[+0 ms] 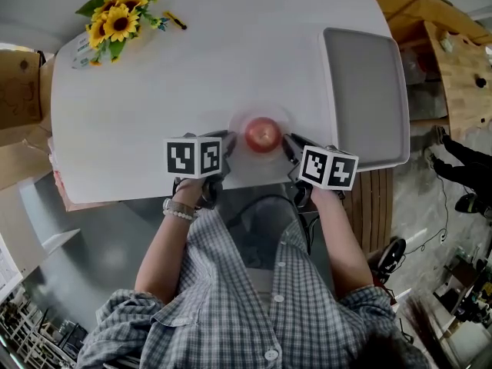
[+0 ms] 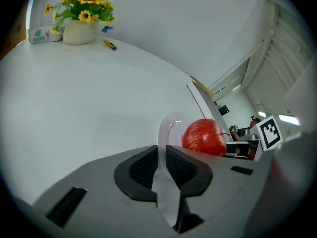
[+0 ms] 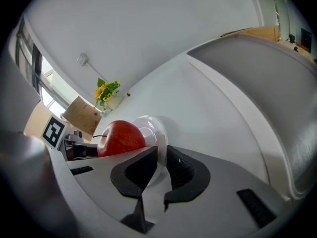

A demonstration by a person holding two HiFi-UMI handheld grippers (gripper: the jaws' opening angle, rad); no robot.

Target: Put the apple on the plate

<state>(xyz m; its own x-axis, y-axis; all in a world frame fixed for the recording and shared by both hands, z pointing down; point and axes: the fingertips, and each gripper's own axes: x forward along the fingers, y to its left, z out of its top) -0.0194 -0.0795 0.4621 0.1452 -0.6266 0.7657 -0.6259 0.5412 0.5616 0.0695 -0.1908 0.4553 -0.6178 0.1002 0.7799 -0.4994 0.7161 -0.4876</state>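
The red apple (image 1: 263, 134) rests on the white plate (image 1: 244, 121) at the near edge of the tabletop (image 1: 192, 68). The left gripper (image 2: 162, 150) clamps the plate's left rim, and the right gripper (image 3: 162, 152) clamps its right rim.

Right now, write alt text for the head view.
A red apple sits on a clear plate at the near edge of the white table, the left gripper and right gripper each clamping its rim. Sunflowers stand far left.
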